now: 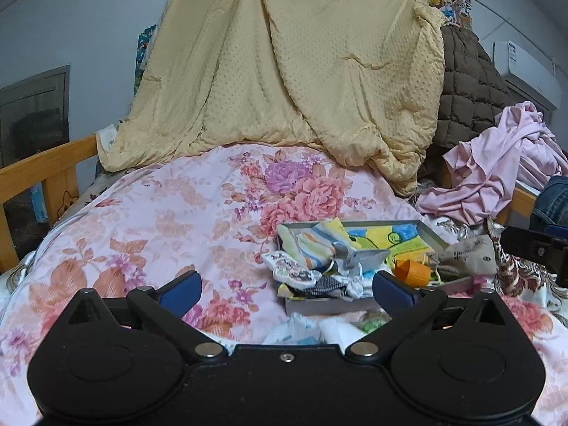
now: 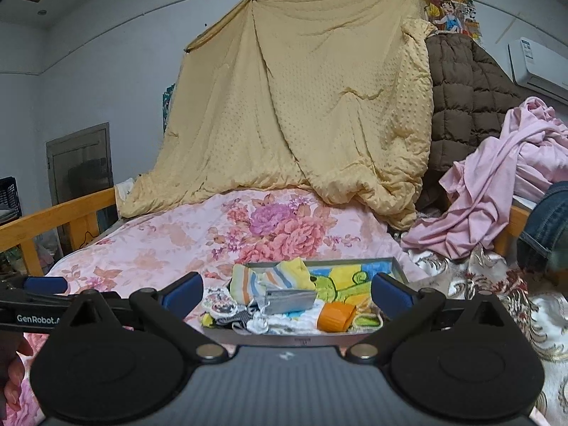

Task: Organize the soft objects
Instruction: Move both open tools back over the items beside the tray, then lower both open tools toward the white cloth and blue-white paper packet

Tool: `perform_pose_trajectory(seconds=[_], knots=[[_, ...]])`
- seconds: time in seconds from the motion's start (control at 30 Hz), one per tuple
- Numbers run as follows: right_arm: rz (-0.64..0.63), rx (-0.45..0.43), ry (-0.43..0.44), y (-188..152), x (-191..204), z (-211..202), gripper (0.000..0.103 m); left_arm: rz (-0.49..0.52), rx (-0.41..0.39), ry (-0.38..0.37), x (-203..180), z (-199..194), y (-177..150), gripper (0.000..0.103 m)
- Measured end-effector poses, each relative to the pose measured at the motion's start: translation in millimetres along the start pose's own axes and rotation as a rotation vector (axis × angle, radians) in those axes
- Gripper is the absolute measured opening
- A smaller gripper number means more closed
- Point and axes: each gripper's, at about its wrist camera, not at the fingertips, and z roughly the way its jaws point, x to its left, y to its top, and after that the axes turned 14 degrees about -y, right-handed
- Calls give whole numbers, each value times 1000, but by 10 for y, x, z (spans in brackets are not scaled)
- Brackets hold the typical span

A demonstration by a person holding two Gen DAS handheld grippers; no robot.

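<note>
A grey tray lies on the floral quilt, lined with a cartoon towel. In it are a striped cloth, a grey pouch, an orange piece and a patterned sock-like piece. My left gripper hovers open just short of the tray's near left corner, with nothing between its pads. My right gripper is open too, facing the tray straight on, a little short of its front wall. The same striped cloth, pouch and orange piece show there.
A beige drawstring bag lies right of the tray. White and green soft bits sit before its front wall. A yellow blanket hangs at the back beside a brown quilted coat. Pink clothes and jeans pile right; wooden rails on both sides.
</note>
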Motion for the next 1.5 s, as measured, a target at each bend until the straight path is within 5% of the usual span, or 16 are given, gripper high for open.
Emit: perform_pose_trajectory(seconds=[0.97,1.5], knots=[[-80,291,-72,-601,88,-380,103,-77,220,41,117,-450,-538,102],[-199,359,-55,-745,310,-340,103,-68,321,95,92,-345,-606,102]])
